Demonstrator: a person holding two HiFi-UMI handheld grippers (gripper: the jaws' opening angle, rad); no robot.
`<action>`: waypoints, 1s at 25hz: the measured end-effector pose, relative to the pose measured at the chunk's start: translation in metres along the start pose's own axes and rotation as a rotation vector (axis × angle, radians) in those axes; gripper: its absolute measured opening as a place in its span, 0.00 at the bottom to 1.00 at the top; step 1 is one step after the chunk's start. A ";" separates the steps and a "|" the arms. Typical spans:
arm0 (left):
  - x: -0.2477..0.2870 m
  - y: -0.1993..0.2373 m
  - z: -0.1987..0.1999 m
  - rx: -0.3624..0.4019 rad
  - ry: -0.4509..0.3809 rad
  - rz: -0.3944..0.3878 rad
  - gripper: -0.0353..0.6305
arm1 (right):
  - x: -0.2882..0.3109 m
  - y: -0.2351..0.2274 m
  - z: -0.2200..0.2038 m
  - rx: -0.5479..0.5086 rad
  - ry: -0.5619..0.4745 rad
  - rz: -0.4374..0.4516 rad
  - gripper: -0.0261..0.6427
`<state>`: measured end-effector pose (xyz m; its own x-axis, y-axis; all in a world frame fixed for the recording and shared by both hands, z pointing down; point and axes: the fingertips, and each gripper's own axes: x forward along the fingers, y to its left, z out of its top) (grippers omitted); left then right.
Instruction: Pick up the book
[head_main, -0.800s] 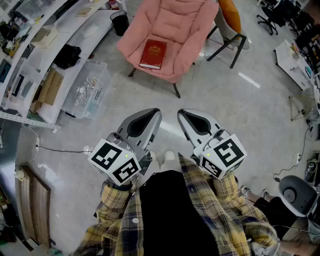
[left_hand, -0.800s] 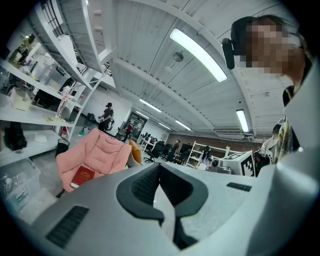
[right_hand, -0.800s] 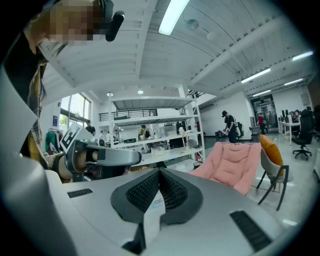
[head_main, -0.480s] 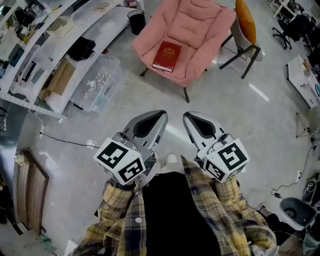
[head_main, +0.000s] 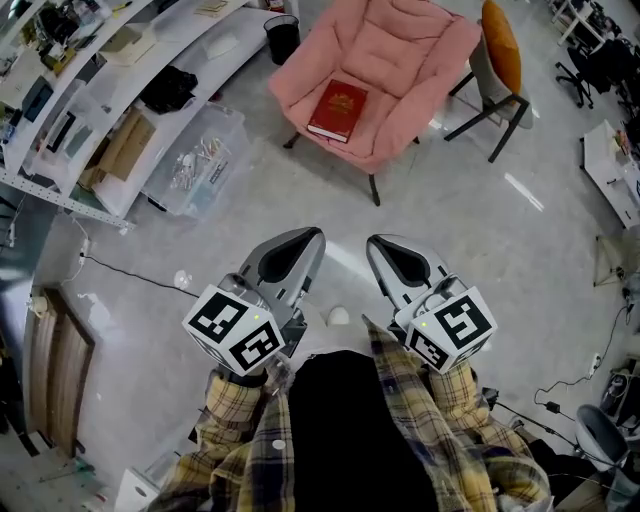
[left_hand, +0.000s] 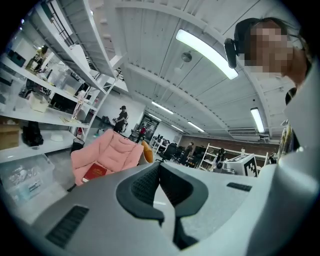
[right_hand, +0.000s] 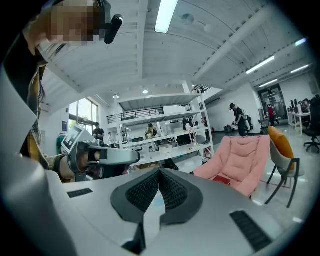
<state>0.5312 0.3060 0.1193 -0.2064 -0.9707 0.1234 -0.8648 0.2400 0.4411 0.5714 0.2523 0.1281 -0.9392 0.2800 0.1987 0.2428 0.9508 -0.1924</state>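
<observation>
A red book (head_main: 337, 110) lies flat on the seat of a pink armchair (head_main: 400, 60) at the top of the head view, well ahead of both grippers. The book (left_hand: 94, 172) also shows at the left of the left gripper view, and only a red sliver of the book (right_hand: 221, 178) shows in the right gripper view. My left gripper (head_main: 307, 238) and right gripper (head_main: 378, 245) hover side by side above the floor, close to the person's body. Both have their jaws closed together with nothing between them.
White shelves (head_main: 90, 90) with clutter run along the left. A clear plastic bin (head_main: 195, 160) sits on the floor beneath them. A black waste bin (head_main: 283, 35) stands by the armchair. A dark-framed chair with an orange cushion (head_main: 500, 50) is to its right. A cable (head_main: 130, 275) crosses the floor.
The view has shifted: the armchair and book now sit a little further right and lower in the head view. Both grippers keep their place near the body, still shut.
</observation>
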 end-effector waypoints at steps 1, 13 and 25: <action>0.000 0.001 -0.001 -0.003 0.000 0.004 0.06 | 0.000 0.000 -0.002 0.004 0.004 0.002 0.07; 0.004 0.058 0.022 -0.021 -0.018 0.011 0.06 | 0.057 -0.009 0.001 0.002 0.032 0.014 0.07; -0.009 0.199 0.096 -0.024 0.007 -0.004 0.06 | 0.207 -0.005 0.038 0.024 0.029 -0.030 0.07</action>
<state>0.3166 0.3607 0.1206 -0.1998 -0.9714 0.1283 -0.8544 0.2368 0.4626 0.3667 0.3005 0.1332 -0.9385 0.2557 0.2321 0.2088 0.9555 -0.2086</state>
